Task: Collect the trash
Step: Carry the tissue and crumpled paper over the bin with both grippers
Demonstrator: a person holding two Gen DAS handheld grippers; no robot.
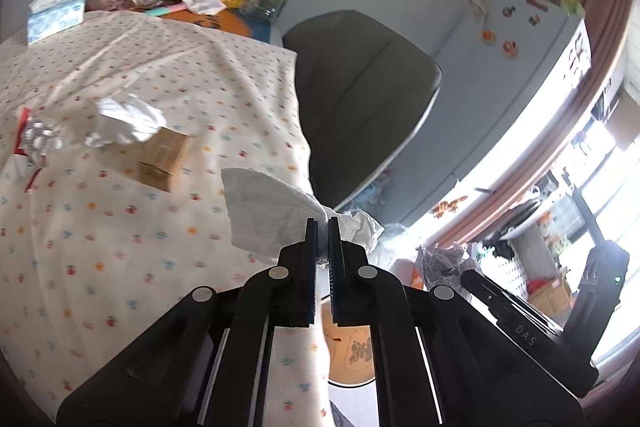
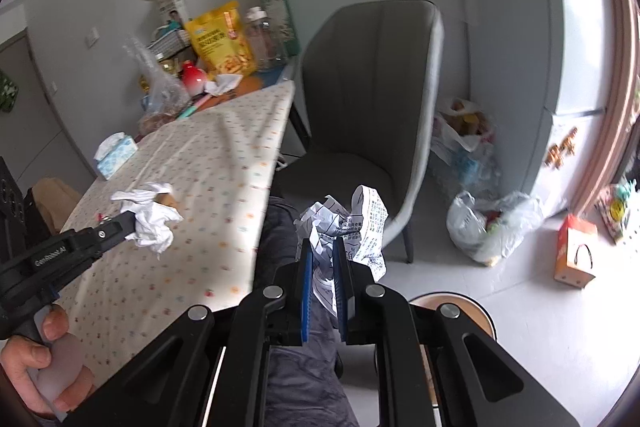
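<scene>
Your left gripper (image 1: 323, 227): clamped on a white tissue (image 1: 268, 207) beside the table (image 1: 120, 247); your right gripper (image 2: 323, 247): clamped on crumpled printed paper (image 2: 352, 223) in front of the table

Grey chair (image 2: 372, 115) close beside table edge (image 2: 276, 155)

Your left fingers (image 1: 312, 239) hide the pinched middle of the white tissue (image 1: 264, 211). Between your right fingers (image 2: 307, 267), the crumpled printed paper (image 2: 352, 223) carries print too small to read. Beyond them, the bin rim (image 2: 476, 307) is mostly covered.
</scene>
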